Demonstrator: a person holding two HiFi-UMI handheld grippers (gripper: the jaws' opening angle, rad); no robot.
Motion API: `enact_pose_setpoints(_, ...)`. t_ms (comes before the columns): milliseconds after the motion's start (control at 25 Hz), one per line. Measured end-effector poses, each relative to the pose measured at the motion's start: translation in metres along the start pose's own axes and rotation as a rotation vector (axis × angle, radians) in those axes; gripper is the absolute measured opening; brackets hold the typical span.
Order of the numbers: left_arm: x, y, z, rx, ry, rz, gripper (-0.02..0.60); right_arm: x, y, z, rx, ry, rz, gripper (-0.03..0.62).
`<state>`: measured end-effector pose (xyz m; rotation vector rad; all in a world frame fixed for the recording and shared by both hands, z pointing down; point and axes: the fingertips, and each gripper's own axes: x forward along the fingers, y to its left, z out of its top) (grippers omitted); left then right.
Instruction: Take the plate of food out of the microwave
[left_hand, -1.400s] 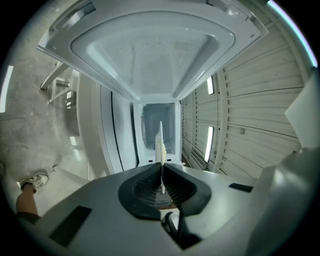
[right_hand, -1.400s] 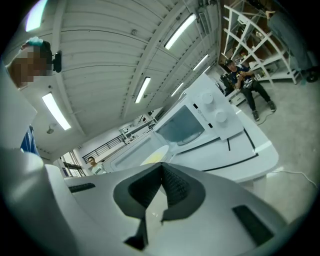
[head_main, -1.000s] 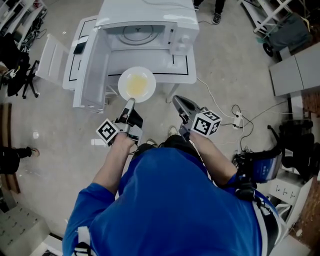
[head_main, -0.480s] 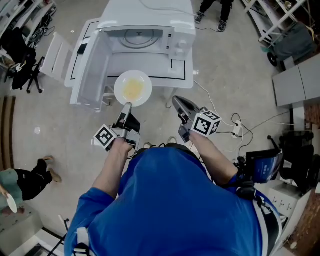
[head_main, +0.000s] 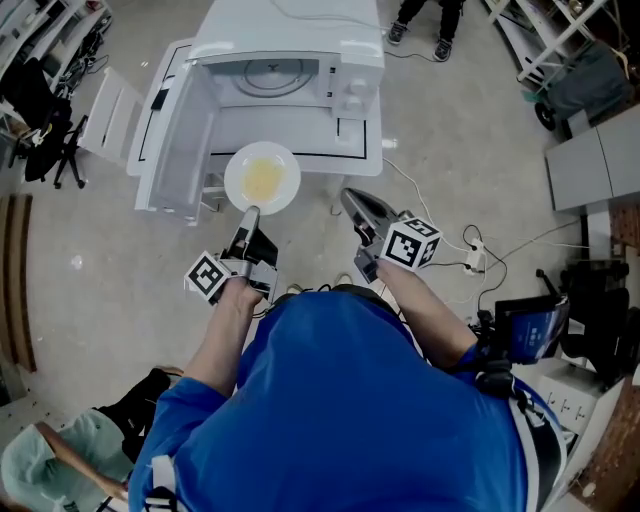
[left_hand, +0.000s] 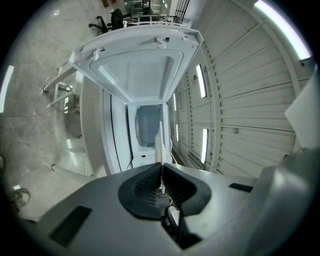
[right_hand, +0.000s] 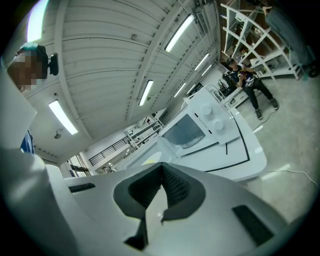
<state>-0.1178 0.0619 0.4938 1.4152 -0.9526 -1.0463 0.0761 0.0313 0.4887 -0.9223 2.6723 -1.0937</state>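
The white plate (head_main: 262, 178) with yellow food hangs level in front of the open microwave (head_main: 290, 60), over the front edge of its white table (head_main: 362, 140). My left gripper (head_main: 250, 213) is shut on the plate's near rim. In the left gripper view the plate (left_hand: 159, 142) shows edge-on, pinched between the black pads of the left gripper (left_hand: 161, 172). The microwave door (head_main: 175, 150) stands swung out to the left. My right gripper (head_main: 348, 197) is shut and holds nothing, right of the plate and apart from it. The right gripper (right_hand: 161, 167) faces the microwave (right_hand: 192, 129).
Cables and a power strip (head_main: 474, 240) lie on the concrete floor at the right. A grey cabinet (head_main: 590, 150) and metal racks (head_main: 545, 30) stand at the far right. A person (head_main: 60, 465) is at the lower left, and someone's legs (head_main: 420, 20) show beyond the microwave.
The plate stays gripped in front of the microwave, shifted slightly left and nearer to me. A person on the floor at the left has moved down toward the lower-left corner.
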Motion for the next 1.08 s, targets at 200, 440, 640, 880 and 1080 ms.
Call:
enact_pose_setpoints(200,-0.001,-0.003,-0.004,0.003,0.004,-0.004,0.02,-0.004,-0.001,0.001,-0.004,0.002,-0.004,-0.008)
enact_pose_setpoints(440,0.0,-0.006,-0.004,-0.004,0.009,-0.006,0.02,-0.002,0.003,0.002,-0.014,0.008,0.0,-0.008)
enact_pose_setpoints(640,-0.001,-0.011,-0.002,-0.002,0.009,-0.006,0.02,0.0,0.008,0.004,-0.02,0.005,0.003,-0.008)
enact_pose_setpoints(880,-0.001,-0.009,-0.001,-0.003,0.005,-0.009,0.02,0.005,0.01,0.0,-0.022,0.01,0.01,-0.008)
enact_pose_setpoints(1080,0.001,-0.004,-0.009,-0.005,0.007,-0.006,0.02,0.001,0.005,-0.001,-0.022,0.012,0.013,-0.008)
